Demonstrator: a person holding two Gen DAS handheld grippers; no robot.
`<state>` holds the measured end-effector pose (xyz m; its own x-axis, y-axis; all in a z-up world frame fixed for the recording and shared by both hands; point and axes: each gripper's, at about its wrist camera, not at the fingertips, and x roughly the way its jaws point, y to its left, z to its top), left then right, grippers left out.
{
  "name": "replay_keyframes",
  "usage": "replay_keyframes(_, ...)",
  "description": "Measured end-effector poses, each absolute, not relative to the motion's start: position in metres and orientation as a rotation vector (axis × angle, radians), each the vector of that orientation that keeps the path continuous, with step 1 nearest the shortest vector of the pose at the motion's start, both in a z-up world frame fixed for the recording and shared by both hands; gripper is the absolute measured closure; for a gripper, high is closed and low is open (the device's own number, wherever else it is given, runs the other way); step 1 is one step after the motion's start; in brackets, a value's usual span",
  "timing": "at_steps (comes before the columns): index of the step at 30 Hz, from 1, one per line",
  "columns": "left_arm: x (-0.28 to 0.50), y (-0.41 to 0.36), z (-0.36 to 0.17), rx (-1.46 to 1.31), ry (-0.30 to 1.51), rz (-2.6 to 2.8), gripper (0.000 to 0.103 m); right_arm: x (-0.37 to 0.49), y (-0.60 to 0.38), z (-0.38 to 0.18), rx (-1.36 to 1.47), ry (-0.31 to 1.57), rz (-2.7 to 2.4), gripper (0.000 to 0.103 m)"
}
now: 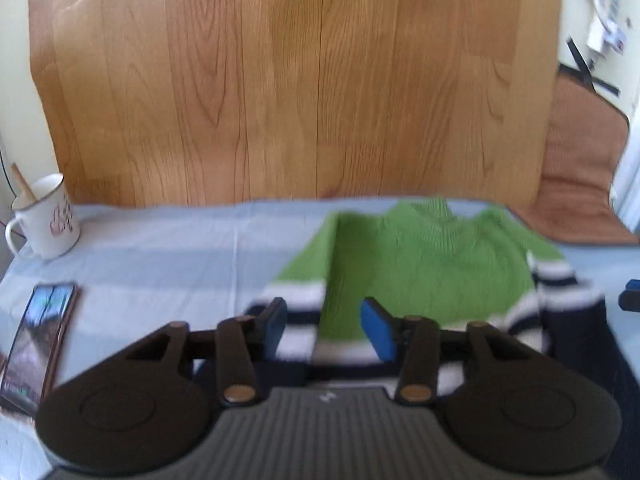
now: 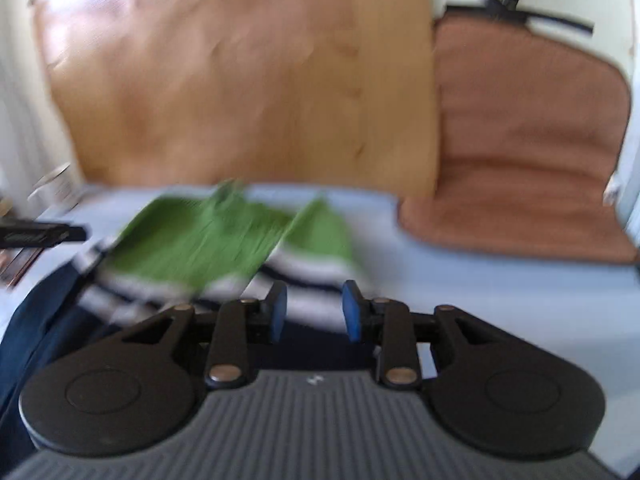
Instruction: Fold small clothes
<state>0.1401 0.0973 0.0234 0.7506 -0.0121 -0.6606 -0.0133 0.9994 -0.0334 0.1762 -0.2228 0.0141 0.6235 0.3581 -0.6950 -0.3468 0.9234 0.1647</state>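
Note:
A small green knit sweater (image 1: 420,264) with white and navy stripes on its hem and cuffs lies on a pale blue cloth (image 1: 160,256). Both sleeves are folded over its front. My left gripper (image 1: 324,326) hovers over the striped hem at the sweater's near left. Its blue pads are apart and I see nothing pinched between them. In the blurred right wrist view the same sweater (image 2: 208,240) lies ahead, and my right gripper (image 2: 314,310) is open over the striped right cuff and hem. The right gripper's tip (image 1: 630,298) shows at the left view's right edge.
A white mug (image 1: 46,216) with a stick in it stands at the cloth's far left, and a phone (image 1: 36,336) lies near it. A navy garment (image 2: 36,320) lies by the sweater's hem. A brown cushion (image 2: 528,140) and wood floor (image 1: 280,80) lie beyond.

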Motion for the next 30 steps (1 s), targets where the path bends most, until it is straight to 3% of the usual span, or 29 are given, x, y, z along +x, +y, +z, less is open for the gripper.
replay_keyframes(5,0.120,0.129,0.008,-0.019,0.725,0.081,0.050,0.163,-0.231,0.008,-0.040,0.803,0.350,0.056)
replay_keyframes(9,0.112,0.152,0.009,-0.084,0.724,0.112,0.025,0.183,-0.248,-0.002,0.021,0.813,0.288,0.054)
replay_keyframes(11,0.114,0.151,0.014,-0.085,0.716,0.113,0.020,0.195,-0.252,-0.009,0.081,0.819,0.279,0.042)
replay_keyframes(14,0.123,0.137,0.020,-0.047,0.716,0.100,0.014,0.210,-0.251,-0.021,0.107,0.825,0.270,0.040)
replay_keyframes(15,0.127,0.130,0.019,-0.028,0.718,0.101,0.014,0.214,-0.250,-0.025,0.138,0.843,0.298,0.043)
replay_keyframes(16,0.134,0.123,0.017,-0.004,0.722,0.103,0.015,0.218,-0.249,-0.028,0.151,0.852,0.322,0.077)
replay_keyframes(17,0.140,0.117,0.014,0.023,0.722,0.106,0.017,0.219,-0.247,-0.030,0.126,0.847,0.311,0.089)
replay_keyframes(19,0.152,0.105,0.004,0.104,0.724,0.139,0.023,0.224,-0.252,-0.030,0.116,0.827,0.239,0.090)
replay_keyframes(20,0.159,0.101,-0.001,0.135,0.734,0.164,0.028,0.229,-0.261,-0.030,0.132,0.821,0.172,0.099)
replay_keyframes(21,0.165,0.101,-0.007,0.142,0.752,0.184,0.028,0.232,-0.270,-0.030,0.112,0.797,0.055,0.100)
replay_keyframes(25,0.173,0.121,-0.014,0.018,0.783,0.191,0.023,0.222,-0.319,-0.014,0.329,0.768,-0.039,0.093)
replay_keyframes(27,0.174,0.124,-0.014,0.023,0.767,0.191,0.020,0.213,-0.312,0.000,0.360,0.769,0.056,0.079)
replay_keyframes(29,0.177,0.124,-0.015,0.034,0.755,0.199,0.019,0.207,-0.282,0.012,0.273,0.768,0.134,0.048)
replay_keyframes(30,0.178,0.123,-0.013,0.030,0.751,0.201,0.019,0.205,-0.265,0.016,0.225,0.765,0.170,0.045)
